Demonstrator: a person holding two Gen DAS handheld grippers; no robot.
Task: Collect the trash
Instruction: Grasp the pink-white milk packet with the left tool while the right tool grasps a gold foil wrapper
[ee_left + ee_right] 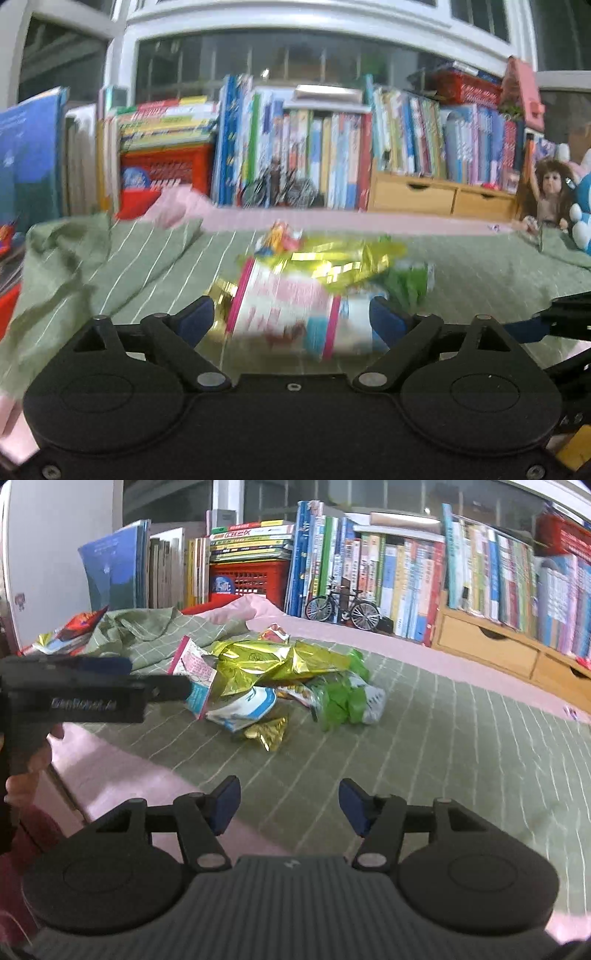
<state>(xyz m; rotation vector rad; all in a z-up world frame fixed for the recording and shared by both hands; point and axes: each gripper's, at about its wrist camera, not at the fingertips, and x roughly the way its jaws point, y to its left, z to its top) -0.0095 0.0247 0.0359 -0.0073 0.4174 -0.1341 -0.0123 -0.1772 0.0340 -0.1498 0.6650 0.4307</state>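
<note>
Left gripper point(291, 317) wide over wrappers point(295, 295) (blurred); right gripper point(288, 805) empty.

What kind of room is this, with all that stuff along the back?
Probably a child's bedroom or study at home. A long row of colourful books stands under a window, a doll sits beside them, and snack wrappers lie on a green striped bedsheet.
</note>
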